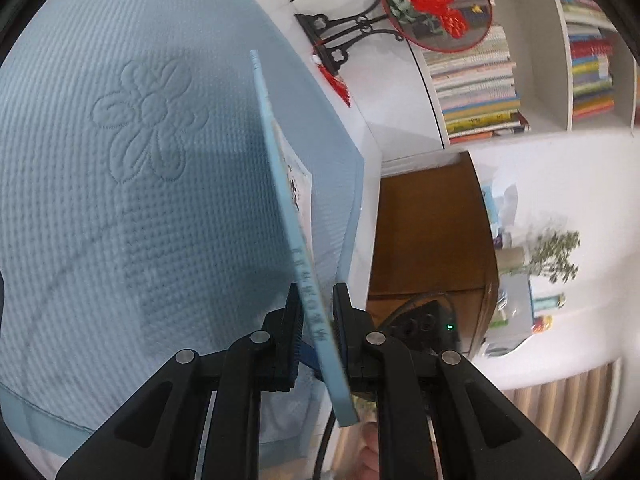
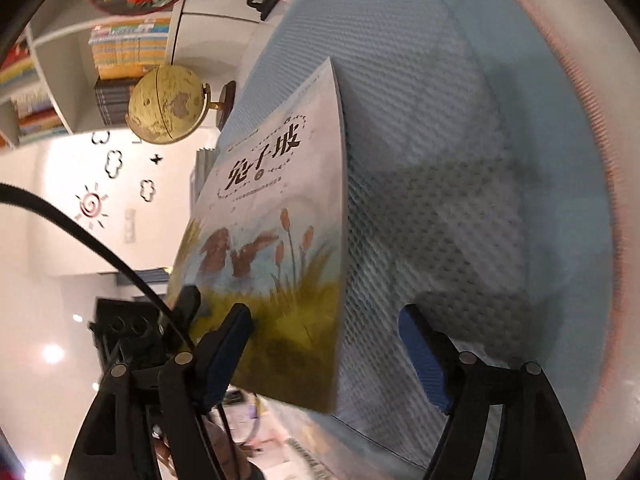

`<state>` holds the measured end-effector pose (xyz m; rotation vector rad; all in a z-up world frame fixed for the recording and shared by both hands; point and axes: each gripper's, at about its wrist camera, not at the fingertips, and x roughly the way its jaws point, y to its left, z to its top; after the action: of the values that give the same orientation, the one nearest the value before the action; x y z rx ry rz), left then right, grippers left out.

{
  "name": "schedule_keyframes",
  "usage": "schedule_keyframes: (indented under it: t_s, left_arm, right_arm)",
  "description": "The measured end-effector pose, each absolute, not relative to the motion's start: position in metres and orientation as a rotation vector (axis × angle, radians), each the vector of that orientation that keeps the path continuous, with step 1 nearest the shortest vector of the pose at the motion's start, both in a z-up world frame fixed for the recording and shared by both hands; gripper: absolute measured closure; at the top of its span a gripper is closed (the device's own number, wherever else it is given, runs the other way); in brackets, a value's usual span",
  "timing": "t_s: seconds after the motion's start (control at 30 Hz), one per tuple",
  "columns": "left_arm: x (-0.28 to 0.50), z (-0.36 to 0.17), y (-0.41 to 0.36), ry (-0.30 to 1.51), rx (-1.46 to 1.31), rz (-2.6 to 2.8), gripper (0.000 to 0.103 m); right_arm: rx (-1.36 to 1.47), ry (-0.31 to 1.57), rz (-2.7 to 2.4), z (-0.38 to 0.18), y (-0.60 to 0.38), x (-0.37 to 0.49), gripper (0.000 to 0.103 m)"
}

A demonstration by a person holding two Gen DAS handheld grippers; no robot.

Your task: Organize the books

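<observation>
Left tongs (image 1: 316, 316) pinch the book (image 1: 288, 216); right tongs (image 2: 326, 354) spread.
Spine lower centre left view; cover (image 2: 276, 216), perhaps rabbits, only in right view.

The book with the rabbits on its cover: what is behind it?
Behind the book lies the blue quilted bedspread. The book covers part of it; what lies there is hidden.

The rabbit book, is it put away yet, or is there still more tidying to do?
Not yet. Already done: the rabbit book is lifted up off the blue bedspread. In hand: the left gripper pinches it near its spine, while the right gripper is open, holding nothing. Still left: carrying it over to the bookshelf, where many other books already stand.
</observation>
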<state>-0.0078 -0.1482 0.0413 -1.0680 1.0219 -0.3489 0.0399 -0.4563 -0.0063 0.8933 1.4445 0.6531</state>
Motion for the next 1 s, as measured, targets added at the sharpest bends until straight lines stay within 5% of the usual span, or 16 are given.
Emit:
schedule_keyframes:
  t_s: [0.2, 0.5, 1.0]
  left_arm:
    - [-0.011, 0.035, -0.143, 1.060, -1.017, -0.235, 0.092]
    - [-0.007, 0.069, -0.160, 1.090, -0.590, -0.150, 0.091]
    - [0.019, 0.096, -0.037, 1.060, -0.485, -0.348, 0.091]
  right_arm:
    - [0.922, 1.393, 0.722, 0.001, -0.440, 0.046, 0.075]
    - [0.329, 1.244, 0.719, 0.061, -0.394, 0.030, 0.079]
    - [0.235, 1.108, 0.593, 0.098, -0.286, 0.019, 0.077]
